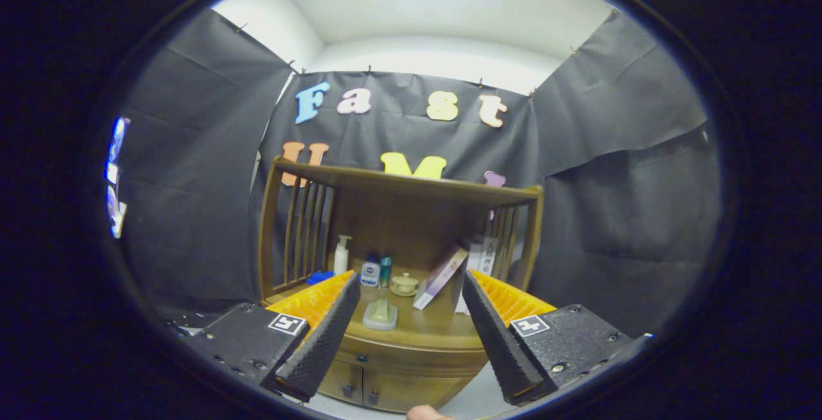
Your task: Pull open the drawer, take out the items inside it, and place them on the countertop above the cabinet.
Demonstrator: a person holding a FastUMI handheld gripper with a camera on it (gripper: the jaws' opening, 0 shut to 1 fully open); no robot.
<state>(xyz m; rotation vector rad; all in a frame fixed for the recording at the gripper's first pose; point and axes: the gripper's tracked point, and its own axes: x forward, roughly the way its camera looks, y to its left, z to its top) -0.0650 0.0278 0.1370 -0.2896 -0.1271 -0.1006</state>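
While its labels stay unreadably small, the tool hangs released before the cabinet.

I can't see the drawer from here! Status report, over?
Gripper jaws open, empty, above the cabinet. Drawer front looks shut, no pull yet. Countertop crowded: pale item, teacup, bottles, leaning box.

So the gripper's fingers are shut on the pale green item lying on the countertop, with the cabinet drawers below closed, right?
Not quite. The gripper view shows the gripper open, its fingers spread wide and holding nothing; the pale green item lies on the countertop beyond them, untouched. The rest stands: the cabinet drawers below look closed.
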